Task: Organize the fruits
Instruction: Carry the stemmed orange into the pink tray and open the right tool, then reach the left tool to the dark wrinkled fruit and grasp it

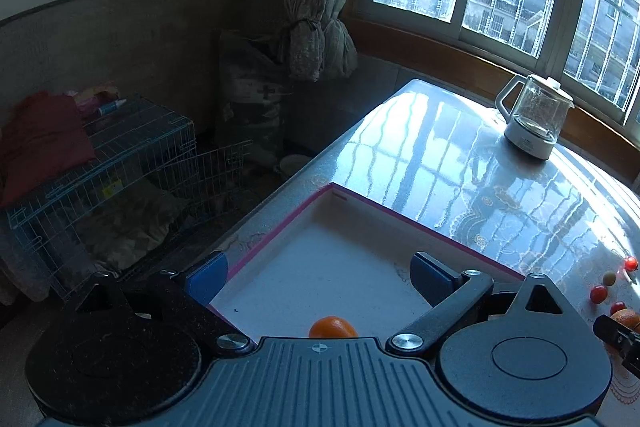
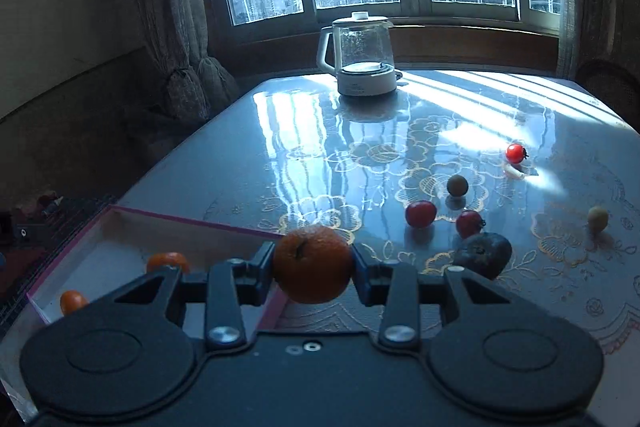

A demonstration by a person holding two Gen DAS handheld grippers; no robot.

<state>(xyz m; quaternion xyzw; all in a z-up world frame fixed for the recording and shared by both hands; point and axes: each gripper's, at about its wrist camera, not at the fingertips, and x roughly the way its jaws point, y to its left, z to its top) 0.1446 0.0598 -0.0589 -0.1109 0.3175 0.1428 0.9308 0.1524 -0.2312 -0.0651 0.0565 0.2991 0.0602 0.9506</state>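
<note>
My right gripper (image 2: 313, 264) is shut on an orange (image 2: 312, 269) and holds it over the right rim of a shallow white box with a pink edge (image 2: 192, 223). Two small oranges (image 2: 168, 261) (image 2: 72, 301) lie inside the box. My left gripper (image 1: 320, 275) is open and empty above the box (image 1: 280, 227), with one orange (image 1: 333, 327) below it. Loose on the table: red cherry tomatoes (image 2: 420, 214) (image 2: 469, 223) (image 2: 515, 152), a dark plum (image 2: 484, 254), a brownish round fruit (image 2: 457, 185) and a pale one (image 2: 597, 217).
A glass kettle on a white base (image 2: 362, 61) stands at the far side of the glossy patterned table (image 2: 320, 155), by the window. In the left wrist view a wire cage (image 1: 108, 163) and bags sit on the floor left of the table edge.
</note>
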